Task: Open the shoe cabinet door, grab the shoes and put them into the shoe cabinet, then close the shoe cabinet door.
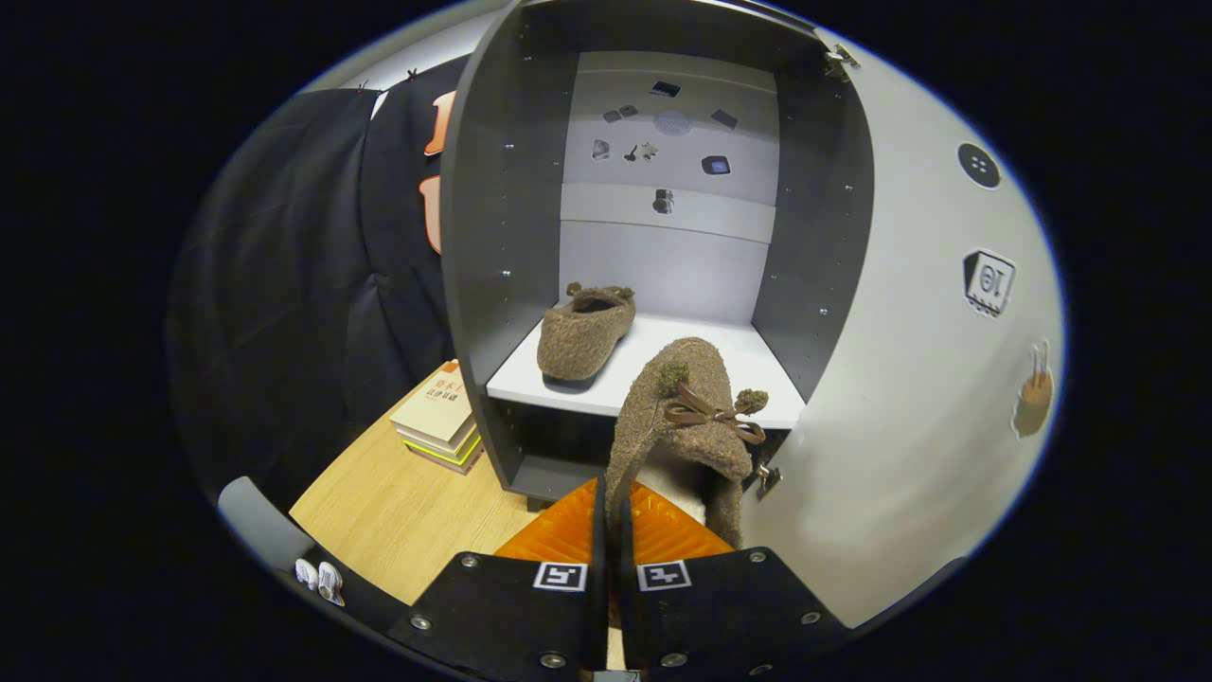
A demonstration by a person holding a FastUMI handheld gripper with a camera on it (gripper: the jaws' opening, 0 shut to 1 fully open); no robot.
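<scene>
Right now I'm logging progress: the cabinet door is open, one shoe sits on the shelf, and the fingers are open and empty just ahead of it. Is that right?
Not quite. The gripper view shows the fingers shut on the second shoe, pinching its edge, not open and empty. The rest holds: the door is open and one shoe sits on the shelf.

Square-coded, screw-studded plates behind fingers [613, 530]

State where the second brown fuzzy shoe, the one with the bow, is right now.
In the gripper view, the shoe with the bow is pinched between the gripper fingers, just before the white shelf, right of the other shoe.
</scene>
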